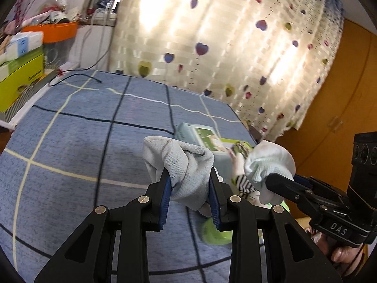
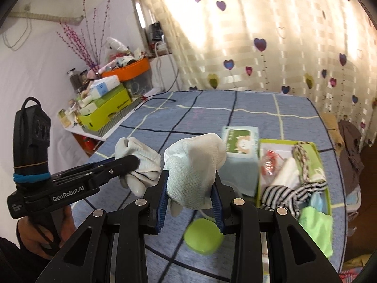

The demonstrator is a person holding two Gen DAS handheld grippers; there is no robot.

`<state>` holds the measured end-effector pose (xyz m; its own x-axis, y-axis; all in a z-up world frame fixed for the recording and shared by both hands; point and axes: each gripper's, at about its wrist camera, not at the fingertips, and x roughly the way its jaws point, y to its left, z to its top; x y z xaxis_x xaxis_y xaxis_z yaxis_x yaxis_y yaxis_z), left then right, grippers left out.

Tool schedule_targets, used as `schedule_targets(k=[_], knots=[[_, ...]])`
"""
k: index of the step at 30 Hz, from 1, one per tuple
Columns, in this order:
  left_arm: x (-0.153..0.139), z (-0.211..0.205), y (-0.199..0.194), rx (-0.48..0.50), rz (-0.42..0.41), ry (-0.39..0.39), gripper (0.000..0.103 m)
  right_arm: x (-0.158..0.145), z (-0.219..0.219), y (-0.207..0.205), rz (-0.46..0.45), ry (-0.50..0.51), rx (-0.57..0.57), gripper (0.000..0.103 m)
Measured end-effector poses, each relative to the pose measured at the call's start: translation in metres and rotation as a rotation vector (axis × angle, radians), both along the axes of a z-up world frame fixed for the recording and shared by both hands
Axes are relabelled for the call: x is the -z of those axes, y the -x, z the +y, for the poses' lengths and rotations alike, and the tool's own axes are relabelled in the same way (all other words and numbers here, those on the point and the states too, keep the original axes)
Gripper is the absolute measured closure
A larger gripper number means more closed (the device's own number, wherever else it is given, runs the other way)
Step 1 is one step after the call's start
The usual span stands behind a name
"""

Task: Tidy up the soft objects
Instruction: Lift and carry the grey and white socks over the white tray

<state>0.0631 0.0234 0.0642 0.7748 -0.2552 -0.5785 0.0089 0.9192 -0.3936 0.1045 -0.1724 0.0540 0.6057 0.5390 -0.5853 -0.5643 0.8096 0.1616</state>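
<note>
My left gripper is shut on a bunched grey-white sock, held above the blue checked bedcover. My right gripper is shut on a second pale sock, also lifted off the bed. Each gripper shows in the other's view: the right gripper with its sock at the right, the left gripper with its sock at the left. A green tray at the right holds striped, white and green cloths.
A pale tissue box stands beside the tray. A round green lid lies on the bedcover below the grippers. Boxes and an orange bin crowd a shelf at the far left. A heart-patterned curtain hangs behind the bed.
</note>
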Motion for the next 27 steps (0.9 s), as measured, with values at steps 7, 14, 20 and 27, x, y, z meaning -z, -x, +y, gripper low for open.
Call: schedule_targets(k=[7,14,20,27], knots=[[-0.008,-0.033,-0.002,0.074,-0.012,-0.018,0.073,0.000,-0.031,0.007,-0.007,-0.013,0.052,0.071],[-0.017,-0.066,-0.004,0.143,-0.022,-0.040,0.073,-0.001,-0.062,0.012,-0.012,-0.037,0.105,0.071],[-0.020,-0.085,-0.005,0.182,-0.025,-0.047,0.073,-0.005,-0.087,0.015,-0.022,-0.053,0.151,0.071],[-0.021,-0.101,-0.006,0.219,-0.025,-0.052,0.073,-0.009,-0.117,0.016,-0.033,-0.074,0.213,0.071]])
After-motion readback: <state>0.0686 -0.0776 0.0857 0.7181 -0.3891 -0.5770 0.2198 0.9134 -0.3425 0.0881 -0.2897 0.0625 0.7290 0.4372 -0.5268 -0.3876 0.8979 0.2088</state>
